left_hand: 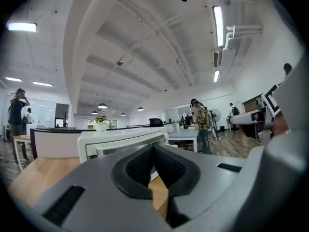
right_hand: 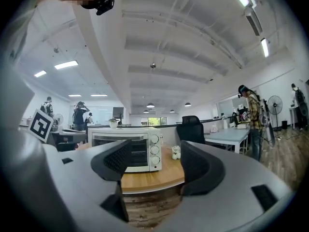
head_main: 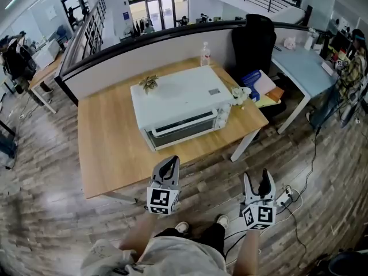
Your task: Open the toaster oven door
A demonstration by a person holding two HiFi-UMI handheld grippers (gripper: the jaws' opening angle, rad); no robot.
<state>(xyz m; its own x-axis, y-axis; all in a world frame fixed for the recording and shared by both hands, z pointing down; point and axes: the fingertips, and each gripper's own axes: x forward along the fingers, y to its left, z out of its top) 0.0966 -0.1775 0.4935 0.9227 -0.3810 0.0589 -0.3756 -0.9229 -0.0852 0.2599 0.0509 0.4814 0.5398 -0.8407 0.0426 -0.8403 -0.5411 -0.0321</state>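
Right gripper (right_hand: 149,161) gapes empty, left gripper (left_hand: 153,149) is pinched shut on nothing; the toaster oven door (head_main: 183,131) lies well ahead of both, and a hard tug may drag the seemingly light toaster oven (head_main: 178,94) forward

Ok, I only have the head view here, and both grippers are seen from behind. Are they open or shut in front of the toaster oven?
Observer: The left gripper view shows the left gripper shut, its fingers meeting with nothing between them.
Operator: And the right one?
Observer: The right gripper is open and empty. Its fingers stand apart and frame the toaster oven, whose door is closed.
Operator: Which side of the oven front has the controls?
Observer: In the right gripper view, three round knobs sit in a column at the right of the door.
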